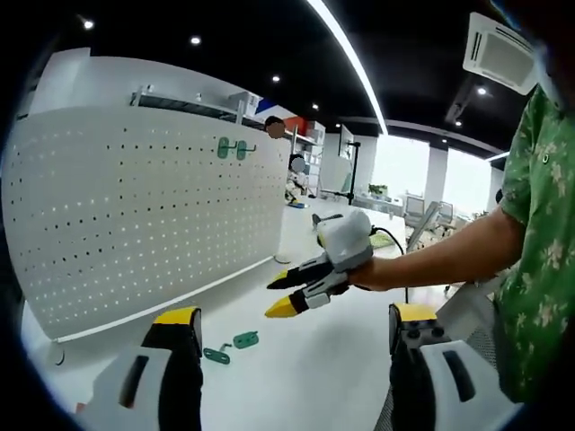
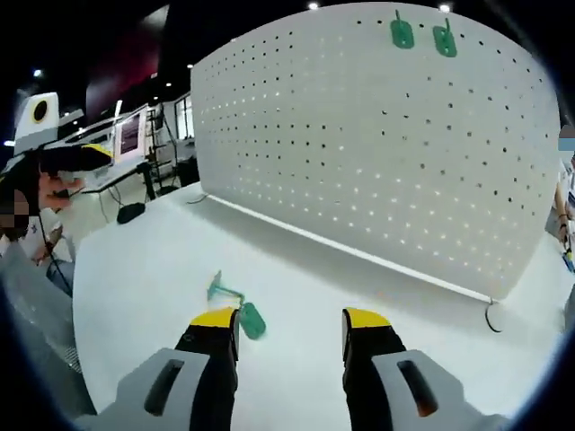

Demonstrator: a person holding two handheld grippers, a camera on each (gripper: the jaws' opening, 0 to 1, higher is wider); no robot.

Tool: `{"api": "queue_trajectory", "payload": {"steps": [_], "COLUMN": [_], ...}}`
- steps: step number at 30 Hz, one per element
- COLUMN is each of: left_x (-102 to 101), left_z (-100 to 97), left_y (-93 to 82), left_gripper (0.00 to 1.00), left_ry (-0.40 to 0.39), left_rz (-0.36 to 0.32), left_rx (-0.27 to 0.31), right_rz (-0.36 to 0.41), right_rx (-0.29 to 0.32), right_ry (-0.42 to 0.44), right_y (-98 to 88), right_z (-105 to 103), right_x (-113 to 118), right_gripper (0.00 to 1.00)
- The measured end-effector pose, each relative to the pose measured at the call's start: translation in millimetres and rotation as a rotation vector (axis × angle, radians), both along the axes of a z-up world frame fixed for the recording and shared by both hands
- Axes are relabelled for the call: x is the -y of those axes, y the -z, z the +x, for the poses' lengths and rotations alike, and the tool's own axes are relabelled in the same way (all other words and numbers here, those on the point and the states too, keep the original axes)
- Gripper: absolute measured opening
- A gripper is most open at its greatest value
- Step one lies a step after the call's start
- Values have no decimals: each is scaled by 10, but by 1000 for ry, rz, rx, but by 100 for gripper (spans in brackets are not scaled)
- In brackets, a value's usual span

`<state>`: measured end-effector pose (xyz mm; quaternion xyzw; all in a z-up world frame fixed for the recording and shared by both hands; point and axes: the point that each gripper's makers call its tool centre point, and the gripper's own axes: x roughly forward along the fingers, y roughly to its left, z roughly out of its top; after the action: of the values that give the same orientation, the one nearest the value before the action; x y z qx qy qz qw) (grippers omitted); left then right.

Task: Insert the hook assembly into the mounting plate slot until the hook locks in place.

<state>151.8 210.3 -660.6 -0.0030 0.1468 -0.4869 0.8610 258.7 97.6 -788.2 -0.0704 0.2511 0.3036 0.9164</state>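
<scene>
Both tools are spread and empty: the right tool (image 2: 289, 337) hovers just above the green hook assembly (image 2: 235, 307), which lies loose on the white desk (image 2: 144, 269); the left tool (image 1: 292, 332) hangs back. Beyond stands the perforated mounting plate (image 2: 359, 135), two green hooks (image 2: 422, 36) already seated near its top. Picking up and inserting are not yet done.

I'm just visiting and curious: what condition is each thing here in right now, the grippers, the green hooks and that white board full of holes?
Left gripper: open, empty, above the table.
Right gripper: open, empty, just short of the loose hook.
Loose green hook: lying flat on the white table, not mounted.
Two green hooks: hanging side by side high on the pegboard.
Pegboard: standing upright on the table.
</scene>
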Motion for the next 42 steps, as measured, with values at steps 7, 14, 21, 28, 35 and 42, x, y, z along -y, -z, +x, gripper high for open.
{"api": "queue_trajectory", "payload": {"steps": [7, 14, 21, 28, 35, 42], "left_x": [11, 4, 1, -14, -1, 23], "left_z": [7, 19, 30, 28, 15, 33], "left_y": [54, 112, 178, 260, 322, 328], "left_gripper": [88, 87, 87, 87, 84, 84], "left_ry": [6, 9, 14, 17, 28, 32], "left_rz": [28, 59, 96, 129, 149, 147], "left_rx": [0, -3, -5, -14, -31, -34], "right_rz": [65, 91, 109, 119, 170, 230], "right_rx": [-74, -133, -178, -219, -261, -309], "right_ry": [-2, -31, -44, -64, -62, -47], "right_y": [105, 199, 284, 393, 465, 539], "right_z": [-17, -58, -52, -49, -43, -24], "right_x": [-38, -104, -151, -207, -231, -251], "right_gripper": [39, 32, 28, 24, 18, 16]}}
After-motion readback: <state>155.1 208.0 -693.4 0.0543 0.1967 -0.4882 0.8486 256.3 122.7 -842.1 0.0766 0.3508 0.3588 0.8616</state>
